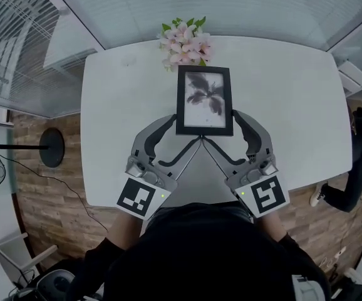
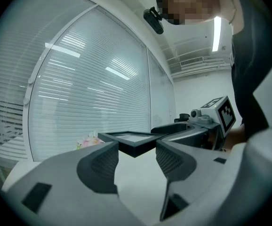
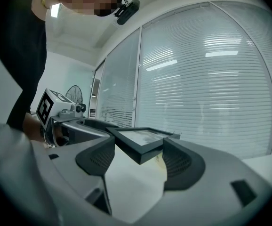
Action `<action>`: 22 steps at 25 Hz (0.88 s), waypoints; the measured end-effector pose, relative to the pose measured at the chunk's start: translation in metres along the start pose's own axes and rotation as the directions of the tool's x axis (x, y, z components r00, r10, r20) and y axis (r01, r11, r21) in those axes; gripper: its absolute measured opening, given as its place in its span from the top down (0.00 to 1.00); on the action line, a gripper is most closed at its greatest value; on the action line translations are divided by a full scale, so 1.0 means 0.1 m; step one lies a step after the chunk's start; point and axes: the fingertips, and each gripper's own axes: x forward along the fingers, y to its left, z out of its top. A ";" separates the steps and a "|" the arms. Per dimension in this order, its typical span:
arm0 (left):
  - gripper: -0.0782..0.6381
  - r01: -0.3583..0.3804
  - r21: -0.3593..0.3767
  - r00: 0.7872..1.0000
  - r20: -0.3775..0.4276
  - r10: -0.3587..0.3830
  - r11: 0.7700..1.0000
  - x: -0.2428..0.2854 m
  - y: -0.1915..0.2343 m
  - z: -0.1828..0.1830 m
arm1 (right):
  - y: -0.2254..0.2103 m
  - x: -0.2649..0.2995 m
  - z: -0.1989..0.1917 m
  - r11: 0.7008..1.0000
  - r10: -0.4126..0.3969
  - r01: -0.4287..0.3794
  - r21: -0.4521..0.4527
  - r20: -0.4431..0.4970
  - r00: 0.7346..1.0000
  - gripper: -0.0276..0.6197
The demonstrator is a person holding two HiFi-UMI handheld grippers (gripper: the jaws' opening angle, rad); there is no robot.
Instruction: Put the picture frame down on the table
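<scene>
Nearest the camera: dark sleeves and torso of the person, then the two marker cubes, left and right, facing up. Ahead of those, left gripper set on the near left corner of the picture frame, one pad against the left side rail and the other against the near rail, jaws spread wide and closed on that corner. Right gripper mirrored on the near right corner, pads likewise pressed on the two rails meeting there. Both grippers angled inward, converging toward the frame's near edge. Black frame held level, long axis pointing away from the person, print of dark leaves facing up, over the middle of the white table; contact between frame underside and tabletop not determinable from any view. Just beyond the frame's far edge, a bunch of pink flowers at the table's far rim. Farthest: glazed wall with horizontal blinds.
</scene>
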 end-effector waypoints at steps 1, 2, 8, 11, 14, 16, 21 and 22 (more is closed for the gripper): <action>0.53 -0.009 0.002 1.000 -0.004 0.009 1.000 0.03 0.00 -0.01 | -0.03 0.00 -0.02 1.000 0.010 -0.010 0.003 -0.004 1.000 0.46; 0.53 -0.021 0.000 1.000 -0.008 0.021 1.000 0.06 -0.01 -0.02 | -0.06 0.00 -0.03 1.000 0.023 -0.023 0.005 -0.007 1.000 0.46; 0.53 -0.104 -0.051 0.994 -0.044 0.102 0.993 0.14 -0.09 -0.15 | -0.17 -0.02 -0.14 0.993 0.117 -0.118 -0.004 -0.034 0.993 0.46; 0.54 -0.133 -0.058 0.990 -0.063 0.129 0.989 0.17 -0.08 -0.25 | -0.20 0.00 -0.23 0.988 0.154 -0.154 0.001 -0.046 0.987 0.46; 0.54 -0.158 -0.067 0.985 -0.078 0.152 0.985 0.20 -0.09 -0.36 | -0.22 0.02 -0.34 0.983 0.184 -0.183 0.012 -0.059 0.981 0.46; 0.54 -0.173 -0.078 0.982 -0.093 0.166 0.982 0.21 -0.11 -0.44 | -0.23 0.02 -0.43 0.980 0.201 -0.199 0.023 -0.074 0.977 0.46; 0.54 -0.193 -0.086 0.975 -0.128 0.181 0.978 0.22 -0.13 -0.61 | -0.24 0.02 -0.61 0.973 0.230 -0.227 0.043 -0.106 0.967 0.46; 0.54 -0.194 -0.086 0.974 -0.133 0.182 0.977 0.23 -0.14 -0.64 | -0.24 0.01 -0.64 0.972 0.233 -0.230 0.043 -0.110 0.966 0.46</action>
